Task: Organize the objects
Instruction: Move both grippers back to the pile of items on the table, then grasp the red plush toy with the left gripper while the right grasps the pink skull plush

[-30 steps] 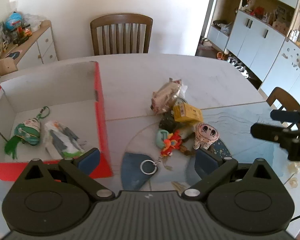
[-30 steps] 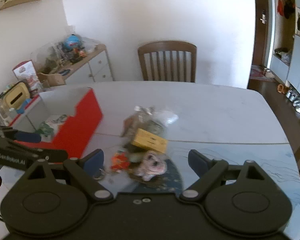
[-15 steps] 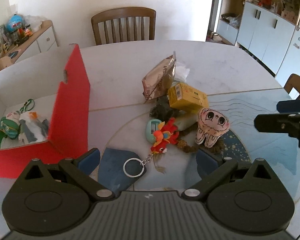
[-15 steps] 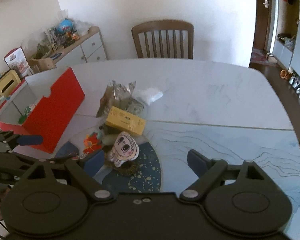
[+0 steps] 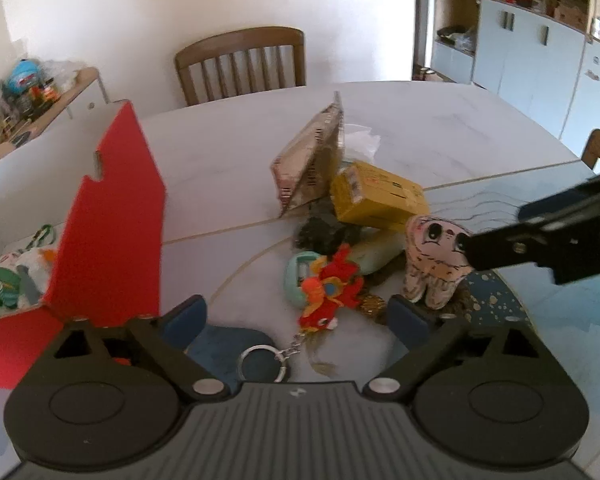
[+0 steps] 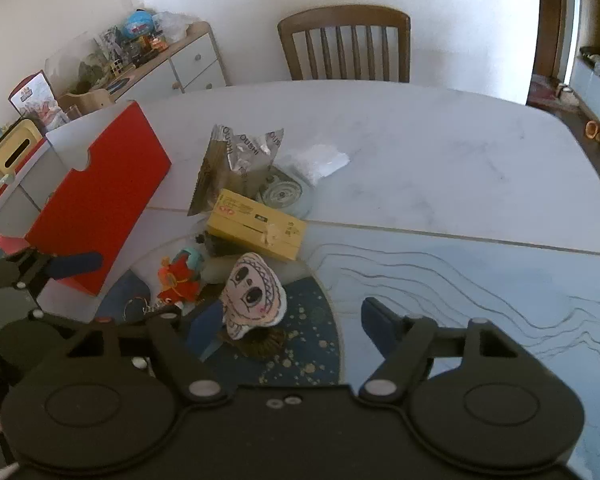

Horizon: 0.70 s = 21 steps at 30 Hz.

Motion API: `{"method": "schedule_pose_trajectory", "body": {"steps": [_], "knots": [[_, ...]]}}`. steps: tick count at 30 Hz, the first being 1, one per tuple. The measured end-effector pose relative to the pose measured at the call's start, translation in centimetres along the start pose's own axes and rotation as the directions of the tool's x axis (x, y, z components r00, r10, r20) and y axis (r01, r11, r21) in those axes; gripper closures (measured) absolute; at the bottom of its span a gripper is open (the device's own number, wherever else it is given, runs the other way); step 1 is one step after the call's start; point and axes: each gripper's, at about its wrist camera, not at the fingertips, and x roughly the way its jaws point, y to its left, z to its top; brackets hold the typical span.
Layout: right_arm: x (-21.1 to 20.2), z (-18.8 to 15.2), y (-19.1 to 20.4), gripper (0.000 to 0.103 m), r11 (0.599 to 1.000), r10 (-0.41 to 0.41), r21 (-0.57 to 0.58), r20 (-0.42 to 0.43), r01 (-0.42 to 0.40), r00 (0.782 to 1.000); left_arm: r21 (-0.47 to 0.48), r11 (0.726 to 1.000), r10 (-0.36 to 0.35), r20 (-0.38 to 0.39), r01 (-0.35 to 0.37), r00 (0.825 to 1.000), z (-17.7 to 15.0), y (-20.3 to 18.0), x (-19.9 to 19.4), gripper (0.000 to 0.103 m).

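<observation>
A pile of small objects lies on the table: a red plush keychain (image 5: 330, 292) with a metal ring (image 5: 262, 362), a mint-green case (image 5: 298, 280), a tooth-shaped plush (image 5: 434, 264), a yellow box (image 5: 376, 196) and a foil snack bag (image 5: 310, 162). My left gripper (image 5: 298, 322) is open just before the red keychain. My right gripper (image 6: 292, 320) is open, its left finger beside the tooth plush (image 6: 252, 294). A red-and-white box (image 5: 108, 220) at the left holds two packaged toys (image 5: 14, 280).
The box (image 6: 100, 196) stands left of the pile. A clear plastic bag (image 6: 320, 160) and a round packet (image 6: 282, 192) lie behind the yellow box (image 6: 256, 228). A wooden chair (image 6: 344, 44) stands at the far edge. A sideboard (image 6: 156, 60) with clutter stands at the left.
Both grippers have moved lower and closer to the pile. The left has shifted right, away from the box, toward the red keychain. The right has closed in on the tooth plush.
</observation>
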Motion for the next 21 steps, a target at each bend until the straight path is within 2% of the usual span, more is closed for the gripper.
{"method": "schedule_pose_trajectory", "body": {"steps": [10, 12, 16, 18, 21], "knots": [[1.6, 0.7, 0.8, 0.039, 0.999, 0.037, 0.004, -0.041, -0.036, 0.998, 0.068, 0.997, -0.022, 0.035, 0.02, 0.999, 0.5, -1.5, 0.0, 0.035], [1.9, 0.7, 0.9, 0.042, 0.999, 0.047, 0.006, -0.052, -0.047, 0.998, 0.074, 0.997, -0.029, 0.024, 0.027, 0.999, 0.6, -1.7, 0.3, 0.045], [2.3, 0.8, 1.3, 0.05, 0.999, 0.044, 0.005, -0.059, -0.044, 0.997, 0.079, 0.996, -0.029, 0.019, 0.027, 0.999, 0.7, -1.9, 0.9, 0.047], [2.4, 0.9, 1.4, 0.054, 0.999, 0.046, 0.008, -0.061, -0.046, 0.997, 0.083, 0.996, -0.03, 0.016, 0.028, 0.999, 0.7, -2.0, 0.9, 0.057], [2.5, 0.9, 1.6, 0.063, 0.999, 0.045, 0.014, -0.062, -0.045, 0.997, 0.089, 0.996, -0.028, 0.009, 0.027, 1.0, 0.7, -2.1, 1.2, 0.061]]}}
